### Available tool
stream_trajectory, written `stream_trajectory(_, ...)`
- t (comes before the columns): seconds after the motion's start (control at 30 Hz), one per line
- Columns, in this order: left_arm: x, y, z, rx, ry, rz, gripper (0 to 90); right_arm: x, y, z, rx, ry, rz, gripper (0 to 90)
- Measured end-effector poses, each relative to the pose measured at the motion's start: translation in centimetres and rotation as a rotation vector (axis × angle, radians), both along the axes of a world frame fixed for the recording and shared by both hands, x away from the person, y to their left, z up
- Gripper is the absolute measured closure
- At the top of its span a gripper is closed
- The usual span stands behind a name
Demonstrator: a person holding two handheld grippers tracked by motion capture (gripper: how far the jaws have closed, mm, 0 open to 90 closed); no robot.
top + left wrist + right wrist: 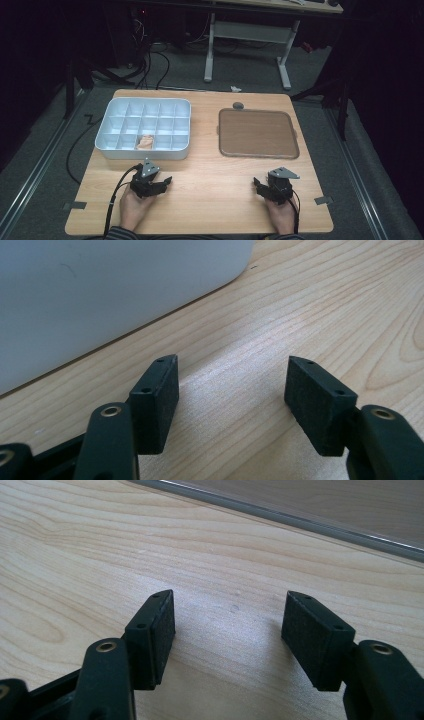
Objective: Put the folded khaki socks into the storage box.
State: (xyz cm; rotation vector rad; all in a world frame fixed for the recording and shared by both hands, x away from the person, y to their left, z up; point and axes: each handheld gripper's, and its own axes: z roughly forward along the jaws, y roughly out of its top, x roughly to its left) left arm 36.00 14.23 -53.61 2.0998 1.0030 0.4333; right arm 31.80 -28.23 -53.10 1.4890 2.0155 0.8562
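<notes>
A white compartment box (110, 148) stands at the table's back left, with a small tan object (146, 142) in one of its front cells. A brown tray (258, 133) lies at the back right. My left gripper (162, 183) rests on the wood just in front of the box, held by a hand; its jaws stand open (232, 400) with bare tabletop between them and the box wall (100, 300) close ahead. My right gripper (258, 186) rests near the front right, below the tray. It is open (229, 637) with nothing between its pads, and the tray's rim (310, 522) runs across ahead.
The wooden table (210, 200) has bare surface between the two grippers and along its front edge. A small dark round disc (238, 105) sits at the tray's far edge. Cables (112, 205) trail from the grippers off the near side. A desk frame (247, 40) stands on the floor beyond.
</notes>
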Motion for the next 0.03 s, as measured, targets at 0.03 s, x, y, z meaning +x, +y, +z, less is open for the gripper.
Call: stream_trajectory(0.03,0.00,0.00,0.00,0.000,0.000,0.000,39.2,0.00,0.00,0.00,0.000,0.000,0.000,38.3)
